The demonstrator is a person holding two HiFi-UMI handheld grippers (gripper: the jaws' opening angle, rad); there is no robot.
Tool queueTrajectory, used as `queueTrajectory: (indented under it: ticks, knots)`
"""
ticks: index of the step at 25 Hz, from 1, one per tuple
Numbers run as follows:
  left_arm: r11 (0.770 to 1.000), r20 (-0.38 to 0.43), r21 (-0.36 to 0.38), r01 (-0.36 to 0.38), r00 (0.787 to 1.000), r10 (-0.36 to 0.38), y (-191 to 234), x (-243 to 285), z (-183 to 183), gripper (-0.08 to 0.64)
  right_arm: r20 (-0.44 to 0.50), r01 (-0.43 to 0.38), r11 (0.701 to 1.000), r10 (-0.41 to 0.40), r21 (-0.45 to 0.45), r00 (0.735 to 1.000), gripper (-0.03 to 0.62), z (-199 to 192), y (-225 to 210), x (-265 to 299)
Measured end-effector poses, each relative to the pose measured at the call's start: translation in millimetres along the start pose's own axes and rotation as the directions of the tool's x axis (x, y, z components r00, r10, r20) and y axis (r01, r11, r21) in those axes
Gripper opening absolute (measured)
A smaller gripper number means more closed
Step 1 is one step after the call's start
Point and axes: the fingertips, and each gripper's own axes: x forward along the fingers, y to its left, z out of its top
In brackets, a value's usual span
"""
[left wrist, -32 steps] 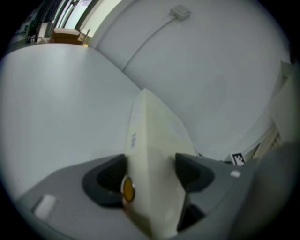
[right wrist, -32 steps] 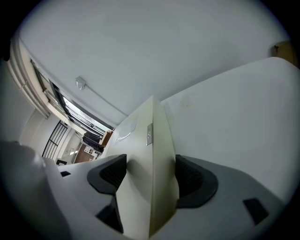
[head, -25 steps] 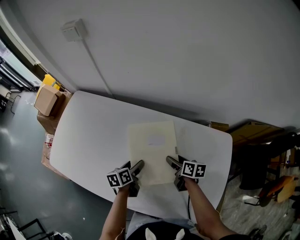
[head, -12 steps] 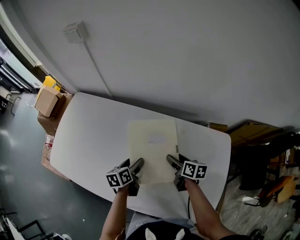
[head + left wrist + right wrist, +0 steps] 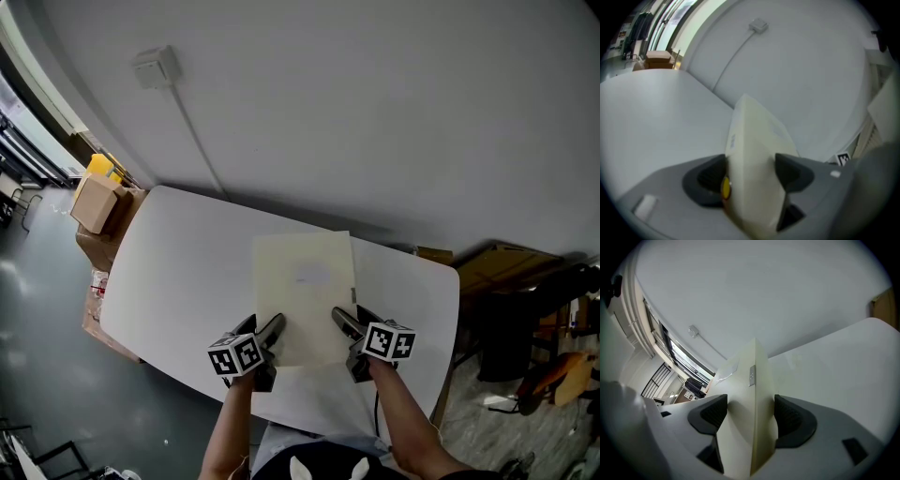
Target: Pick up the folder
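A pale cream folder [image 5: 306, 293] with a faint label is held above the white table [image 5: 187, 272], near its front edge. My left gripper [image 5: 270, 336] is shut on the folder's near left corner, my right gripper [image 5: 343, 326] on its near right corner. In the left gripper view the folder [image 5: 754, 159] runs edge-on between the dark jaws, and my left gripper [image 5: 750, 171] pinches it. In the right gripper view the folder [image 5: 750, 394] stands edge-on, clamped by my right gripper [image 5: 751, 416].
Cardboard boxes [image 5: 94, 200] and a yellow item stand off the table's far left corner. A white box [image 5: 155, 67] on the grey wall feeds a cable down behind the table. Brown furniture [image 5: 511, 272] stands to the right.
The folder's far edge has crept a little farther from me and risen slightly. Both grippers stay clamped on its near corners, almost unmoved.
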Motion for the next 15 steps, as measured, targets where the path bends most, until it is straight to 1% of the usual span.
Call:
queueTrajectory:
  ticks: [6, 15]
  knots:
    - [1.0, 0.027, 0.027, 0.001, 1.0, -0.002, -8.6, -11.7, 8.0, 0.325, 0.03, -0.02, 1.0, 0.02, -0.012, 0.999, 0.307, 6.0, 13.1, -7.8]
    - [0.999, 0.065, 0.047, 0.007, 0.998, -0.01, -21.1, -29.3, 14.4, 0.325, 0.062, -0.041, 0.998, 0.043, -0.042, 0.997, 0.307, 13.1, 30.6, -23.1]
